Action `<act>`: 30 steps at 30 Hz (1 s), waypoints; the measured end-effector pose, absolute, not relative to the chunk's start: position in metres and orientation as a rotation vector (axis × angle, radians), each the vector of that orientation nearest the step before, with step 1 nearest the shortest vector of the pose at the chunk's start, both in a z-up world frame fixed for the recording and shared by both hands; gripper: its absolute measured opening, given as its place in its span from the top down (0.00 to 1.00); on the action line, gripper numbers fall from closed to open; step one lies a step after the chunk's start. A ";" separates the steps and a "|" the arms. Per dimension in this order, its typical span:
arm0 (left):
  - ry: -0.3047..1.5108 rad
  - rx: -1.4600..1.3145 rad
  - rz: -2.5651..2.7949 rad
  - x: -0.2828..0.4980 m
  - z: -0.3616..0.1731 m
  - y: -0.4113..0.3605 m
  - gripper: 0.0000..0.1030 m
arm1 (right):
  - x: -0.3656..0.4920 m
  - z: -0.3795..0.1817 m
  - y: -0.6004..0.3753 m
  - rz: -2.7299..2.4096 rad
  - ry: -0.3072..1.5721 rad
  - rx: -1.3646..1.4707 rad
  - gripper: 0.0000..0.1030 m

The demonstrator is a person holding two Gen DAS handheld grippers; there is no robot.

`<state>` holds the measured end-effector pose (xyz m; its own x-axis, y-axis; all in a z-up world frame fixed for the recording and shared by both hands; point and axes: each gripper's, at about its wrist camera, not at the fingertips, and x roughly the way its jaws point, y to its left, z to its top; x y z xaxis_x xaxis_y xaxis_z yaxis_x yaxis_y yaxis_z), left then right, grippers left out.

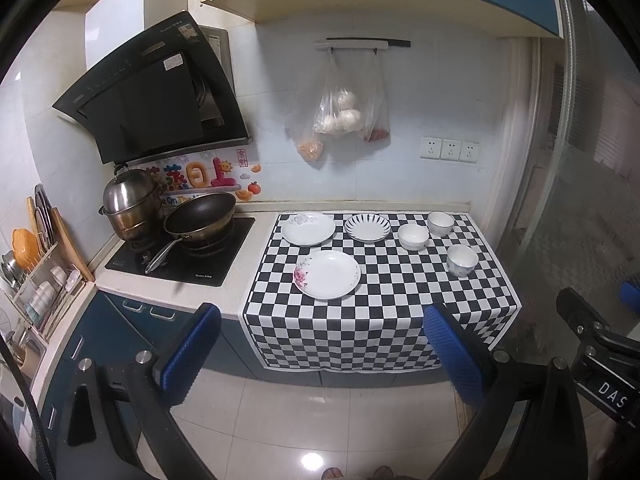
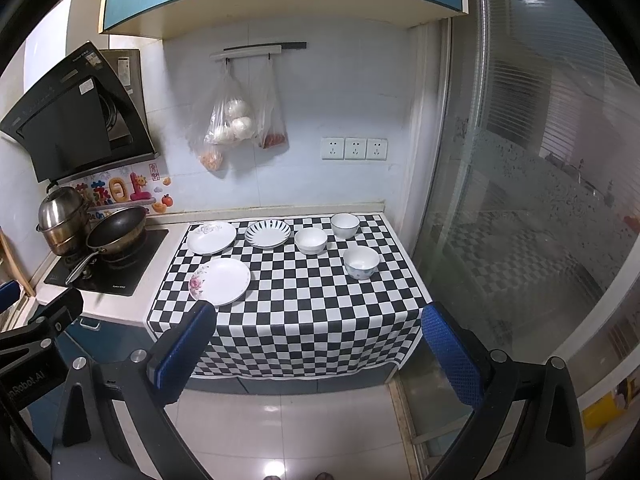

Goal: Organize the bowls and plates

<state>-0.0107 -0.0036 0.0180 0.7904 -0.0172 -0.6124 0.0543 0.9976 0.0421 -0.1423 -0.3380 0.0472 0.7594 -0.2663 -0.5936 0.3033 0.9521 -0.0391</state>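
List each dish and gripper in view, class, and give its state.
Left gripper: open, empty.
Right gripper: open, empty.
Pink-flowered plate: flat, unstacked.
Grey-patterned plate: flat, unstacked.
Striped plate: flat, unstacked.
Three bowls: upright, apart, empty.
Frying pan: on stove.

Glossy white ceramic plates point(image 1: 328, 274) and bowls point(image 1: 462, 260) sit on a matt checkered cloth point(image 1: 380, 312); beside them, a polished steel steamer pot point(image 1: 130, 204) and shiny floor tiles point(image 1: 304, 432).
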 end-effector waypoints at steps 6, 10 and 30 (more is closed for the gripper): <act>0.660 0.060 -0.043 -0.011 0.018 -0.006 0.00 | -0.145 0.043 -0.339 -0.310 0.641 0.060 0.00; 0.655 0.061 -0.041 -0.013 0.019 -0.007 0.00 | -0.145 0.044 -0.339 -0.309 0.642 0.061 0.00; 0.652 0.064 -0.029 -0.014 0.014 -0.007 0.00 | -0.139 0.047 -0.340 -0.303 0.649 0.061 0.00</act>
